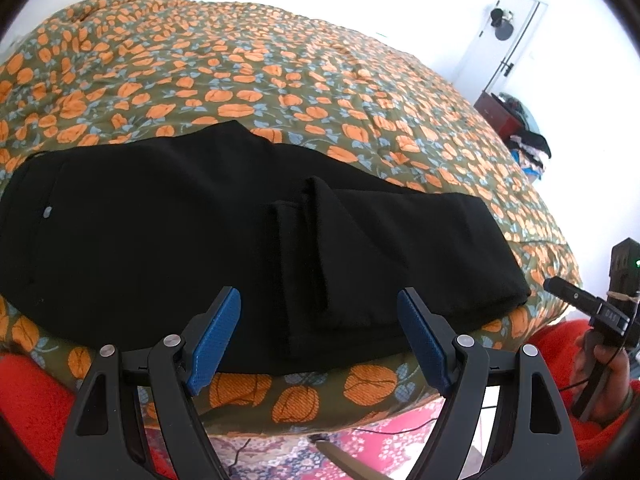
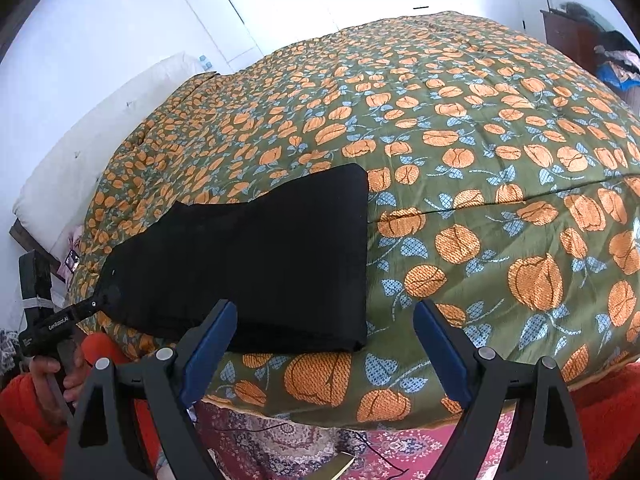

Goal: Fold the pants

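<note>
Black pants (image 1: 168,224) lie flat near the front edge of the bed, with the leg ends folded back over the middle (image 1: 384,248). In the right wrist view the same pants (image 2: 260,256) end in a straight folded edge on the right. My left gripper (image 1: 320,304) hovers open just above the pants' near edge, nothing between its blue pads. My right gripper (image 2: 324,316) is open too, its left pad over the pants' near right corner and its right pad over bare bedspread. Each view shows the other gripper held in a hand at the side.
A green bedspread (image 2: 460,128) with orange flowers covers the bed. A white pillow (image 2: 92,136) lies at its far left. A dark cabinet (image 1: 500,114) with piled clothes stands by the white wall. A patterned pink rug (image 2: 400,452) and a cable lie below the bed edge.
</note>
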A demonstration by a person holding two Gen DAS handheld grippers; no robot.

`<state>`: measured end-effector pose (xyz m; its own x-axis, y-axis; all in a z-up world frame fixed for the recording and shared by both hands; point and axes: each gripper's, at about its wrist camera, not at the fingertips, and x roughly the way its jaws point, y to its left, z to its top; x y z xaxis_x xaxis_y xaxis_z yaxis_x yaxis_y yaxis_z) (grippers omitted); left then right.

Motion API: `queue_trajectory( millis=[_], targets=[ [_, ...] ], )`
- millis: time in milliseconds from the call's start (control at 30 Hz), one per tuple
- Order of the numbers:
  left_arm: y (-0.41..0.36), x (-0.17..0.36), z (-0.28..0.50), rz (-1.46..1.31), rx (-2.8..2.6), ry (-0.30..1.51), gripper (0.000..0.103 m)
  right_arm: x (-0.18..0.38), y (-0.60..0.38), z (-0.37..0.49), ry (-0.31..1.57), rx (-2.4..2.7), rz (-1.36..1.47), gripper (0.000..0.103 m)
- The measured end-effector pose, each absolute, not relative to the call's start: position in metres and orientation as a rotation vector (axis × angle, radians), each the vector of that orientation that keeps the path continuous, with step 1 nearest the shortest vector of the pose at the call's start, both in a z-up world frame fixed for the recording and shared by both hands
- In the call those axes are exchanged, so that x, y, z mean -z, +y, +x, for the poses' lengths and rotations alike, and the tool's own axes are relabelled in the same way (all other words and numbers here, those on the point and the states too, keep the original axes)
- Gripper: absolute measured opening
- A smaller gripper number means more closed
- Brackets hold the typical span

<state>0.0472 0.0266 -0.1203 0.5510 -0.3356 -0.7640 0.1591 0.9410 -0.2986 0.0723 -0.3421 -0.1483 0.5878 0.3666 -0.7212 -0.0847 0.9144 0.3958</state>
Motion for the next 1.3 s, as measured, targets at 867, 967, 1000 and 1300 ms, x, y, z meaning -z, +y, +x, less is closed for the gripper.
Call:
queue_trajectory(
  millis=[867,967,1000,1300],
  targets=[
    [0.009,0.117,0.057,-0.169,0.380,0.935,0.057,0.155,-0.339,0.075,0.938,-0.269,0.353,0.089],
    [-0.003,0.124,0.065,-0.138,0.408,0.966,0.048,0.157,-0.339,0.076,0.947,-0.271,0.356,0.089],
    [-0.004,0.126,0.065,-0.128,0.406,0.972,0.048,0.158,-0.340,0.076,0.948,-0.269,0.359,0.089],
    [-0.012,0.143,0.071,-0.090,0.384,1.026,0.047,0.161,-0.344,0.077,0.955,-0.259,0.384,0.089]
  ],
)
